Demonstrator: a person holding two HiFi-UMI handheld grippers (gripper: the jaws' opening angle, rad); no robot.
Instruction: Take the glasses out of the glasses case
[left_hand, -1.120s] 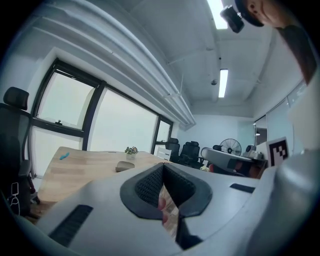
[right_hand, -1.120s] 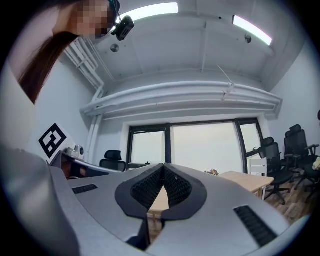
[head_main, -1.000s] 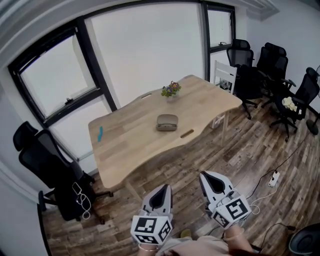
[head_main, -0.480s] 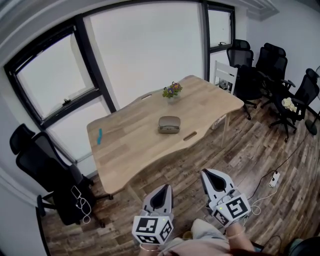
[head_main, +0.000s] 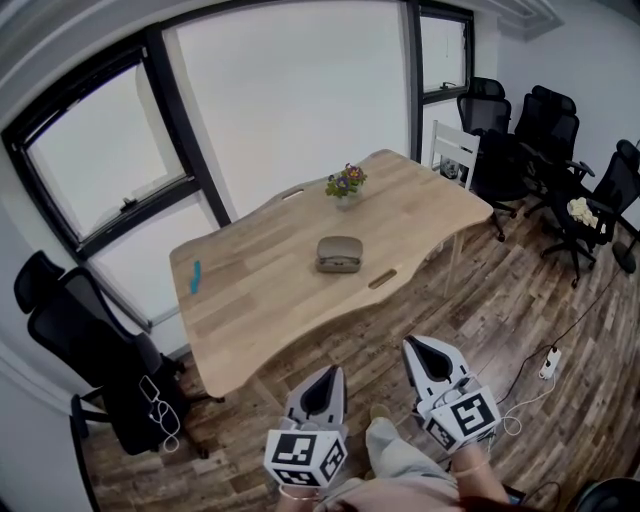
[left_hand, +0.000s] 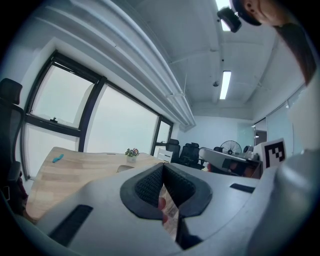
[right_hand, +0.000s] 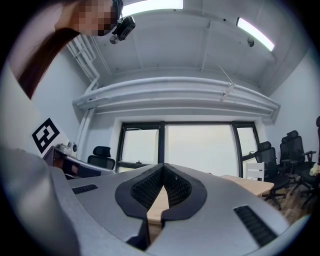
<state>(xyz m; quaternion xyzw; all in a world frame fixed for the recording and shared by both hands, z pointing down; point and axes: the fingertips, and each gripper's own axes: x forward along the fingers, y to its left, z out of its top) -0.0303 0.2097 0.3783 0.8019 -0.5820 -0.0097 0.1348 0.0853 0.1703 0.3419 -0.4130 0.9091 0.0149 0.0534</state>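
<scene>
A closed grey-brown glasses case (head_main: 339, 253) lies near the front edge of the wooden table (head_main: 260, 290), about the middle of its length. No glasses are visible. My left gripper (head_main: 330, 373) and right gripper (head_main: 412, 346) are held low over the floor, well short of the table, both shut and empty. In the left gripper view the left gripper (left_hand: 163, 167) points toward the table, with the case (left_hand: 125, 168) showing as a small hump just above the jaws. The right gripper (right_hand: 163, 167) faces the windows and the table's right end (right_hand: 250, 185).
A small pot of flowers (head_main: 344, 184) stands behind the case. A blue object (head_main: 196, 277) lies at the table's left end. Black office chairs stand at the left (head_main: 90, 350) and in a group at the right (head_main: 560, 170). A power strip (head_main: 547, 365) lies on the wooden floor.
The view has shifted slightly toward the table; the table and case sit a little lower and to the right in frame. A leg now shows between the grippers. Both grippers stay shut.
</scene>
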